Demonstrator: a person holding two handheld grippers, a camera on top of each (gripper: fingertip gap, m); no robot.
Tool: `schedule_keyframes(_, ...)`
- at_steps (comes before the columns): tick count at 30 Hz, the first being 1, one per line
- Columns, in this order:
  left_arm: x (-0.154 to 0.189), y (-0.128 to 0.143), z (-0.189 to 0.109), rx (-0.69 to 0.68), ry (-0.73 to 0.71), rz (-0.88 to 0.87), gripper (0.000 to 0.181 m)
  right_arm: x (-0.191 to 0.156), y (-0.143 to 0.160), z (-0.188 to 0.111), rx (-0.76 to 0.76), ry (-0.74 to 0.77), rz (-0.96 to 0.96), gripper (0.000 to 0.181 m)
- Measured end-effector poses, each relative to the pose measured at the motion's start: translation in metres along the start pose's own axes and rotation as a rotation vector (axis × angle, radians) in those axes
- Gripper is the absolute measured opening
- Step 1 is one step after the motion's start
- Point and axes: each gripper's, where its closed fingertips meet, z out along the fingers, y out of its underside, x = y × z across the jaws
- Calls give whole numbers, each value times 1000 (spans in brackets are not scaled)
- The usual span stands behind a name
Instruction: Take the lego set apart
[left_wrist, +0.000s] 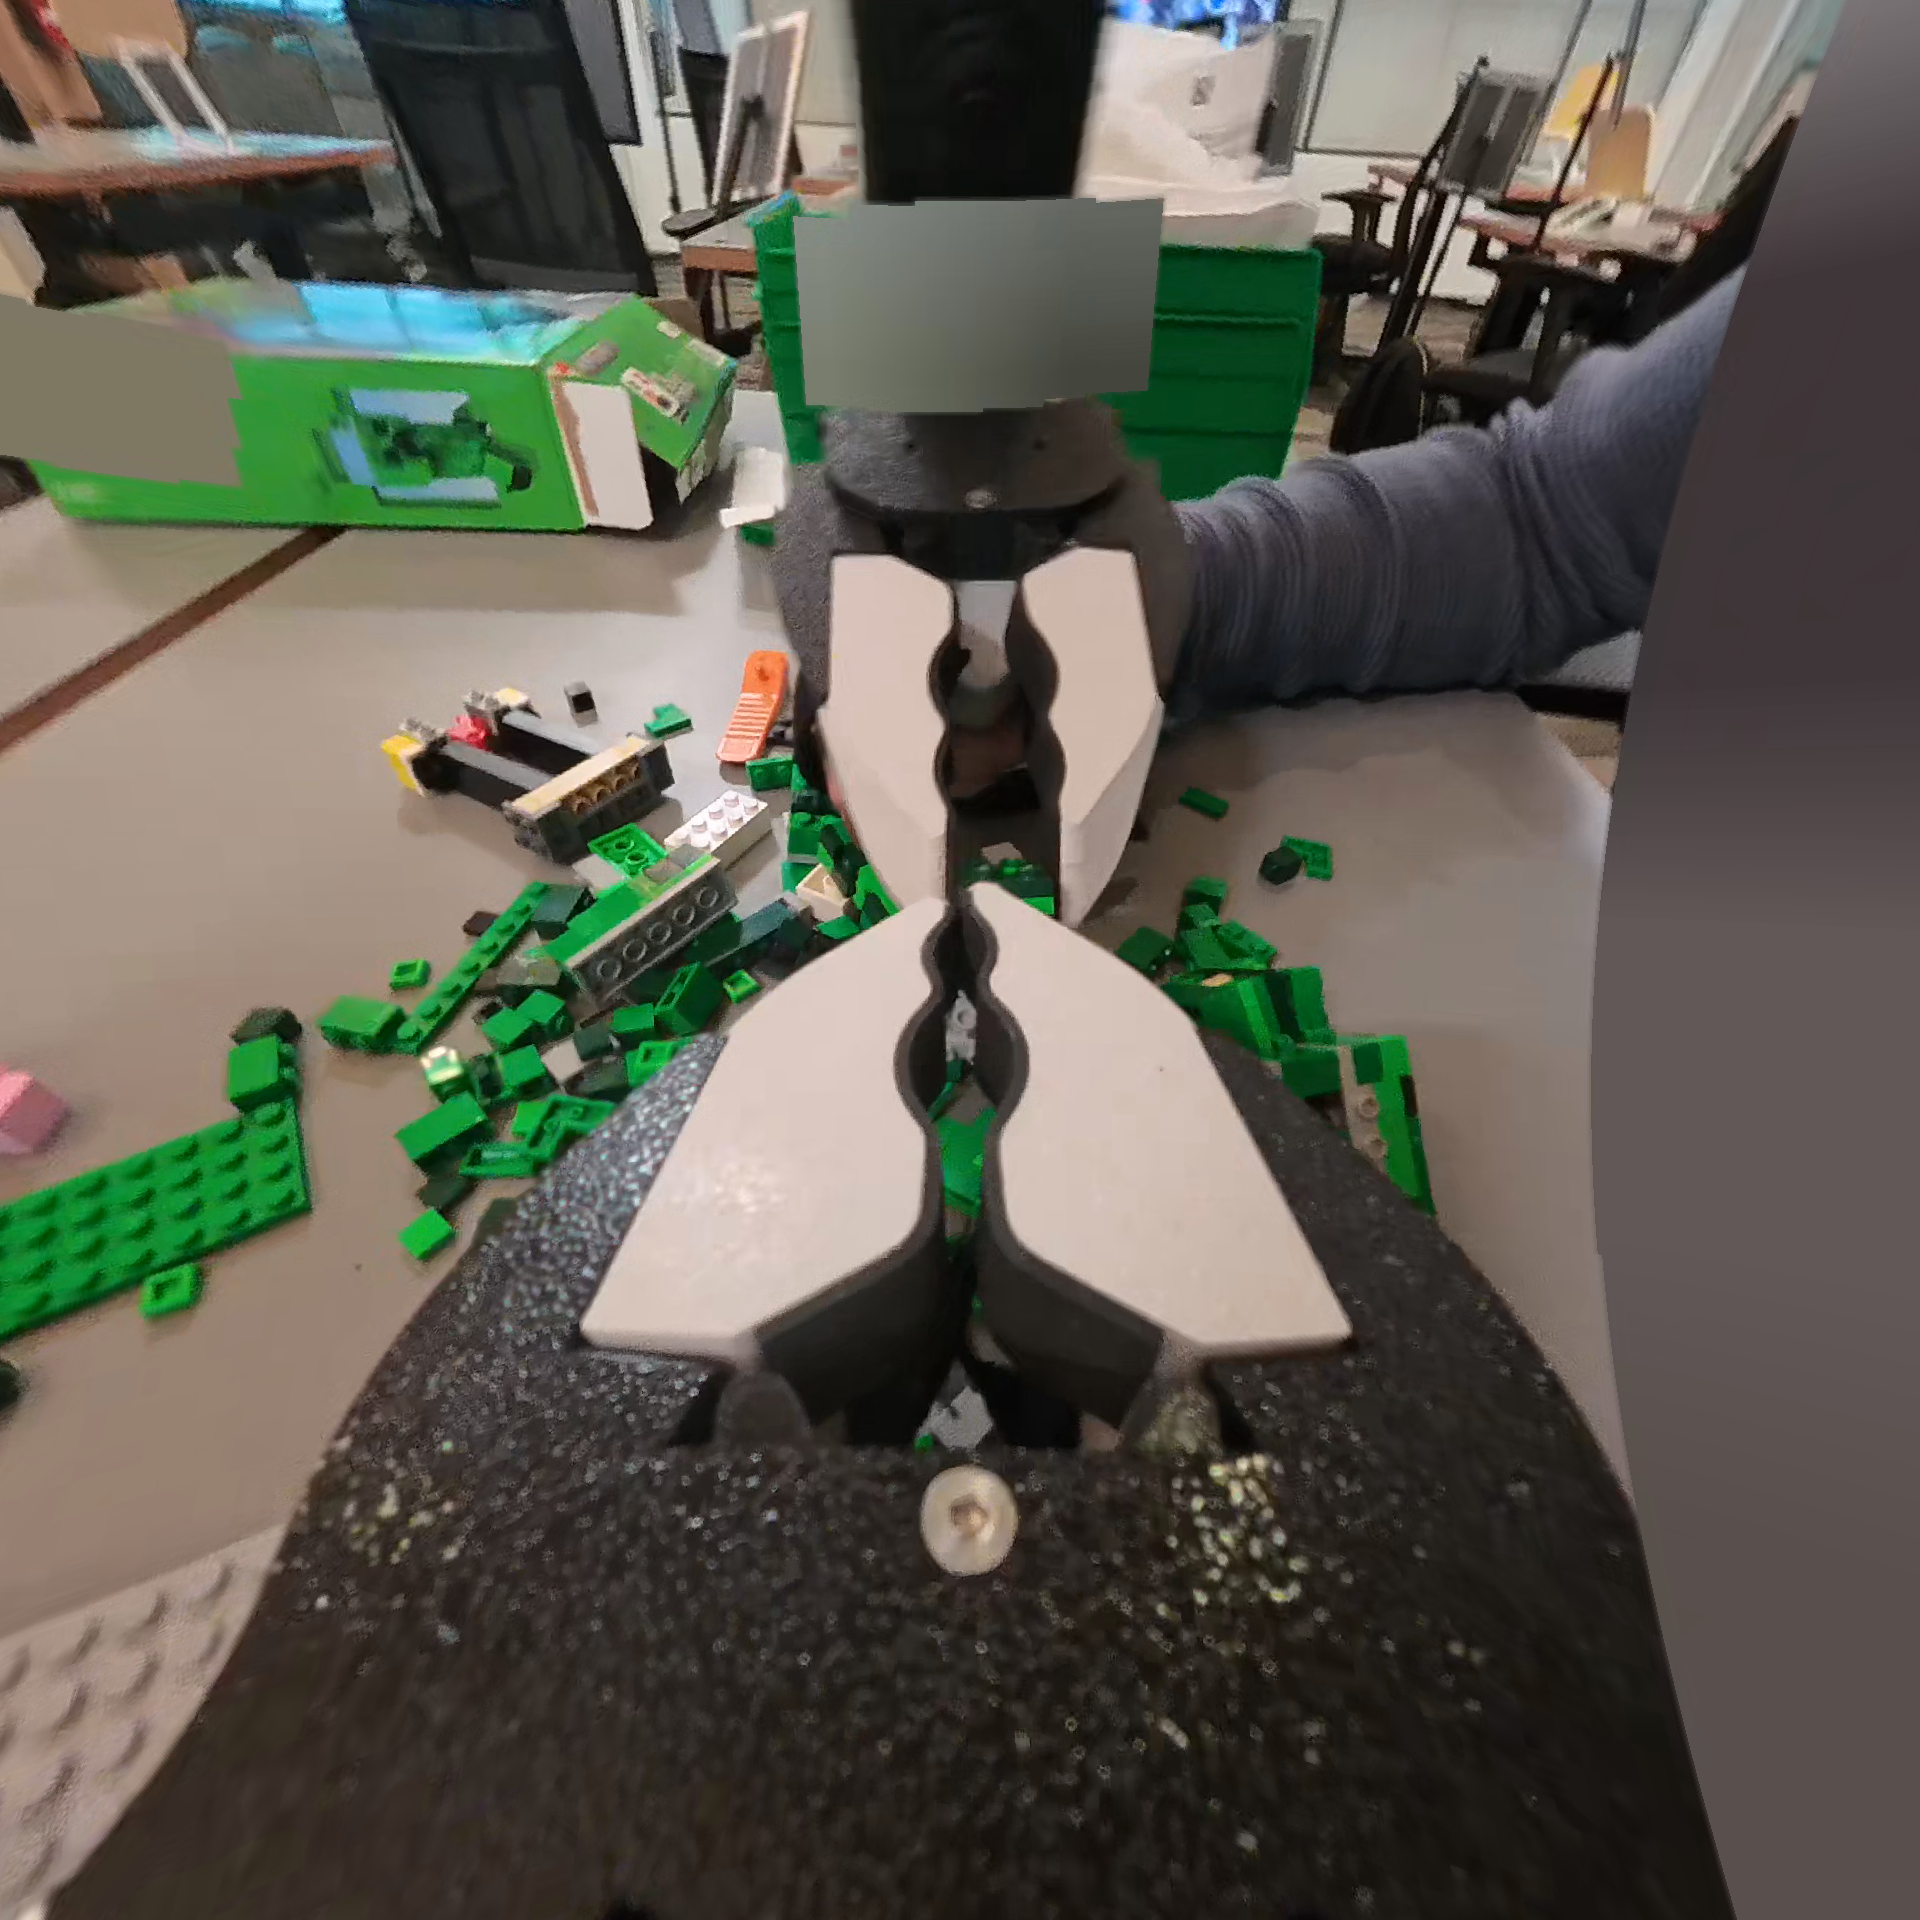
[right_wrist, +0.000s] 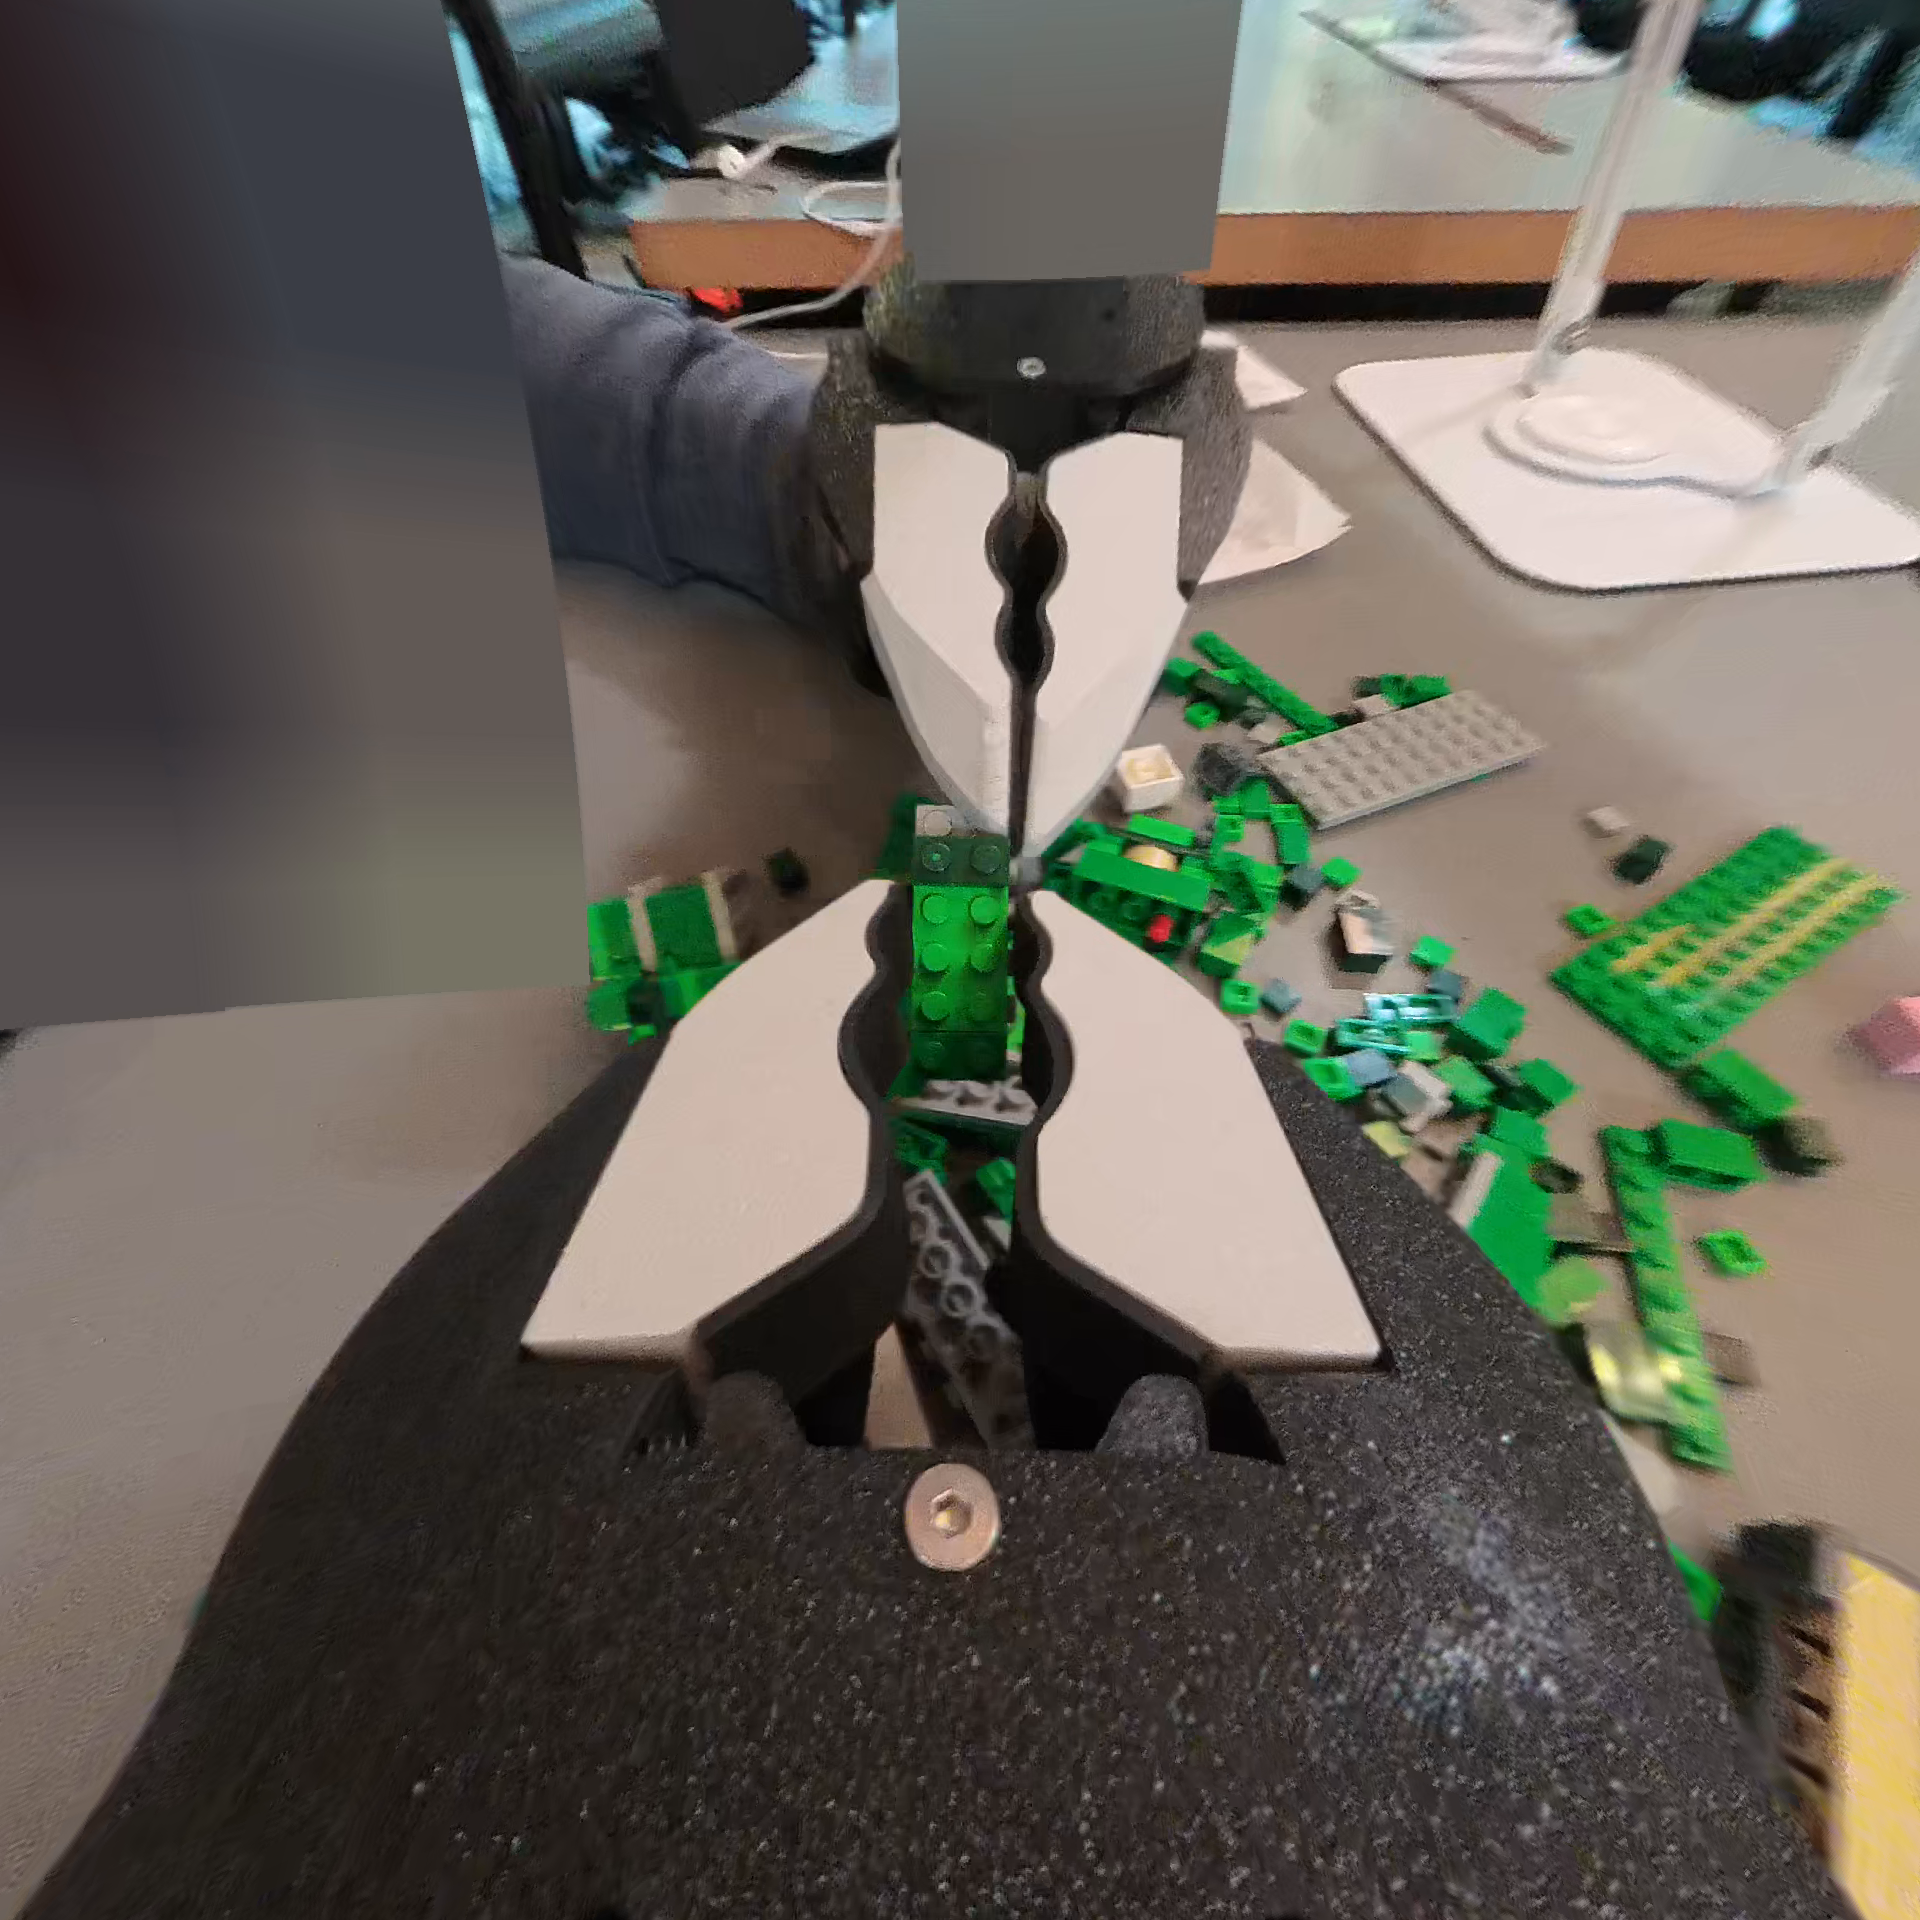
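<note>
My right gripper is shut on a stack of green bricks, studs up, with a dark green brick at its far end. It holds the stack over a pile of loose green pieces on the grey table. My left gripper faces it tip to tip, with its fingers together at the stack's far right corner. In the left wrist view the left gripper shows its tips touching. The right gripper stands opposite with green brick between its tips.
A green box lies at the back left. A green baseplate, an orange brick separator, a black and grey assembly and a grey plate lie about. A white stand base sits far right. My left and right fingertips are right by each other.
</note>
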Motion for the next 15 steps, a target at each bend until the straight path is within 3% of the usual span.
schedule_keyframes(4, -11, -5, -3, 54, 9, -196, 0, 16, -1, -5, -34, 212, -267, 18)
schedule_keyframes(9, -18, 4, -3, -3, -16, -278, 19, 25, 2, -4, -108, 384, -522, 18)
schedule_keyframes(15, -10, 6, 1, -18, 41, -341, 6, 27, -1, -6, -162, 477, -704, 18)
